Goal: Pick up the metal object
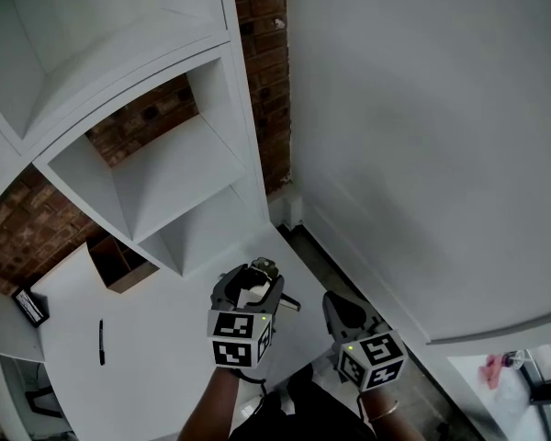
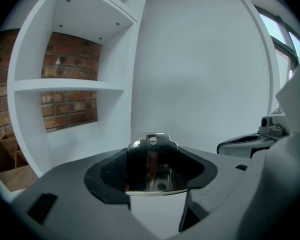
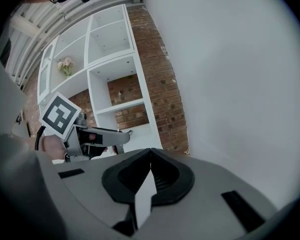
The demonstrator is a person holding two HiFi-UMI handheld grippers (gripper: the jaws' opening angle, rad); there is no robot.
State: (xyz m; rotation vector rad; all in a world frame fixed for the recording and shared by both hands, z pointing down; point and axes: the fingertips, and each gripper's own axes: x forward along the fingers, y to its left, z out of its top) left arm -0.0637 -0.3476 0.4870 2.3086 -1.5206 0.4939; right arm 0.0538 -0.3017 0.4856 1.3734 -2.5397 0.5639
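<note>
Head view: white worktop (image 1: 165,356) below white shelves (image 1: 165,182) and a brick wall. The left claw (image 1: 257,278) is above it with the metal object (image 1: 265,265) at its tip, and the right claw (image 1: 342,309) is at its 3 o'clock. Left gripper view: the jaws clamp the shiny piece dead centre, so hold the squeeze steady and lift straight. Right gripper view: the jaws are pressed together on nothing.

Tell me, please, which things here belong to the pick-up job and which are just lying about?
Job: metal object, clamped in the left gripper.
Lying about: pen, wooden box, shelves. The right gripper is shut and empty.
</note>
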